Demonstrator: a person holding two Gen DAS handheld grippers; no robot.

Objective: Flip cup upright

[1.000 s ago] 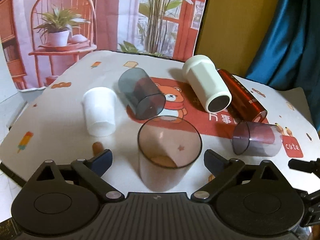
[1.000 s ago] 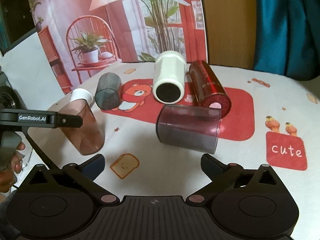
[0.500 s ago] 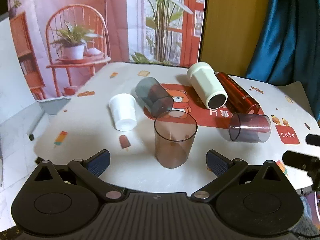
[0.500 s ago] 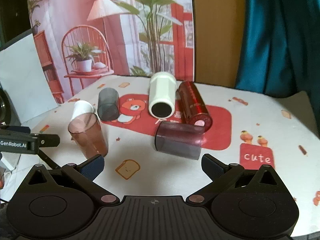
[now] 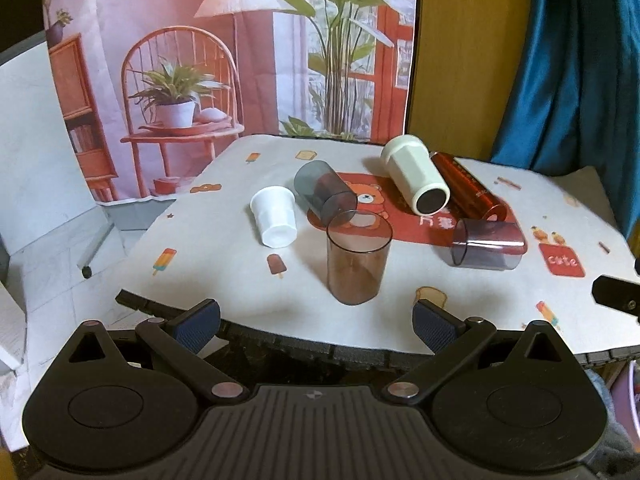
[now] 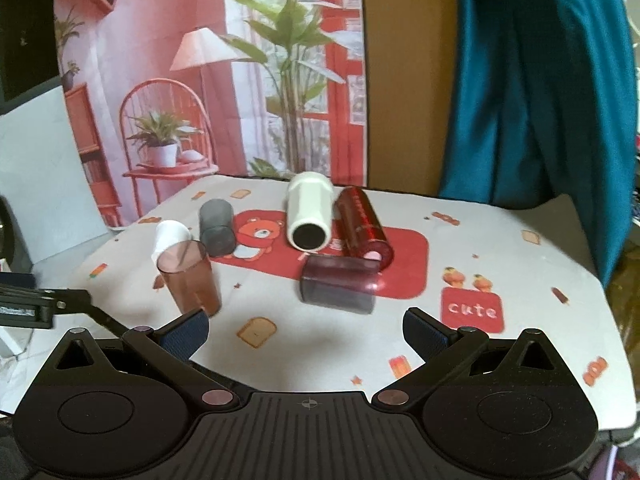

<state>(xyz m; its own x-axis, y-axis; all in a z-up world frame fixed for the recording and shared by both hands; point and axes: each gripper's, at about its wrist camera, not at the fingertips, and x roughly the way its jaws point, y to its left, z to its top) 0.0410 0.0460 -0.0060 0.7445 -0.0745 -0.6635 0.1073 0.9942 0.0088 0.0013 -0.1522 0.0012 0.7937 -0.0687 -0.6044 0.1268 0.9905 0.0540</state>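
A brown see-through cup [image 5: 357, 262] stands upright near the table's front edge; it also shows in the right wrist view [image 6: 191, 280]. A purple see-through cup [image 5: 486, 243] [image 6: 339, 283] lies on its side to its right. A grey cup [image 5: 324, 194] [image 6: 216, 227], a cream cup [image 5: 416, 178] [image 6: 309, 215] and a red cup [image 5: 470, 190] [image 6: 363, 227] lie on their sides. A white cup [image 5: 275, 216] [image 6: 170, 236] stands mouth down. My left gripper [image 5: 316, 324] is open and empty, back from the brown cup. My right gripper [image 6: 306, 330] is open and empty, in front of the purple cup.
The table [image 5: 216, 264] has a white printed cloth with a red bear mat [image 6: 404, 248]. Its dark front edge [image 5: 280, 346] lies just ahead of the left gripper. A printed backdrop [image 5: 224, 60] and a blue curtain [image 6: 532, 92] stand behind.
Both grippers have drawn back from the table and risen. The left gripper, which had the brown cup between its open fingers, is now well clear of it. The cups have not moved.
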